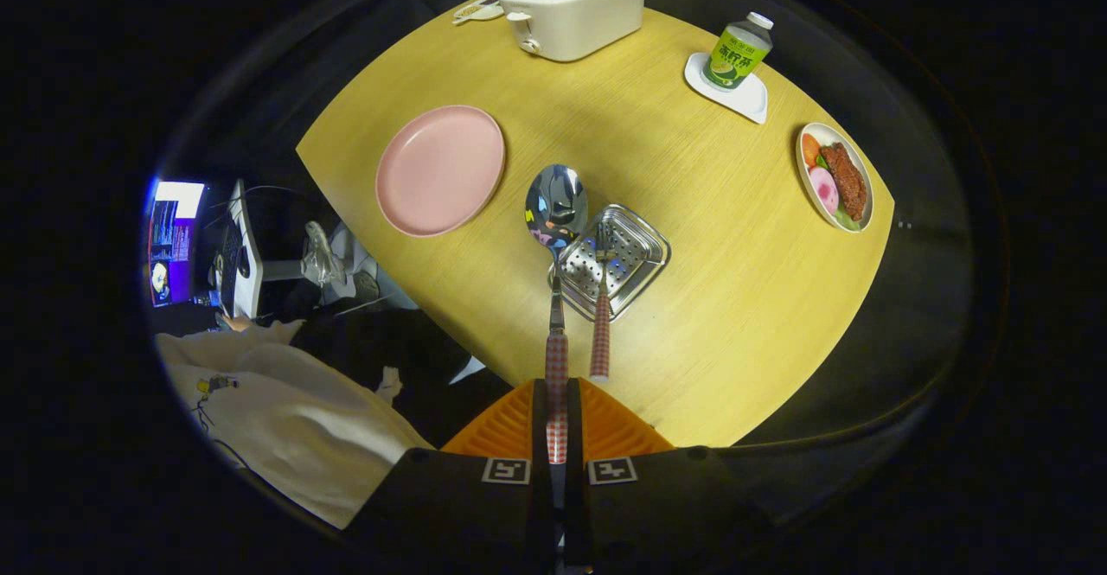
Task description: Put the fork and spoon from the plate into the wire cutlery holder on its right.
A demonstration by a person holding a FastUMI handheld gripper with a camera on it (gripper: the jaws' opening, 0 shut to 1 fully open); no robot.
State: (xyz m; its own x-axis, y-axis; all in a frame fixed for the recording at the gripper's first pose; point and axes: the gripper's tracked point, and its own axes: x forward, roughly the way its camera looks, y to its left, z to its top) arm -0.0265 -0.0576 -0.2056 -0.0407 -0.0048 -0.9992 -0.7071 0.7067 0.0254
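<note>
My gripper (556, 402) is shut on the checked handle of the spoon (556, 207), whose shiny bowl hangs above the table just left of the metal cutlery holder (644, 255). The fork (600, 324) stands in the holder with its checked handle pointing up toward me, right beside the spoon's handle. The pink plate (440, 169) lies bare to the left of the holder and beyond the fingers.
A white toaster (573, 15) with bread stands at the far edge of the wooden table (735, 298). A green bottle (736, 52) sits on a white coaster far right, and a plate of food (835, 175) lies at the right edge. White cloth (285, 419) lies below the table's left side.
</note>
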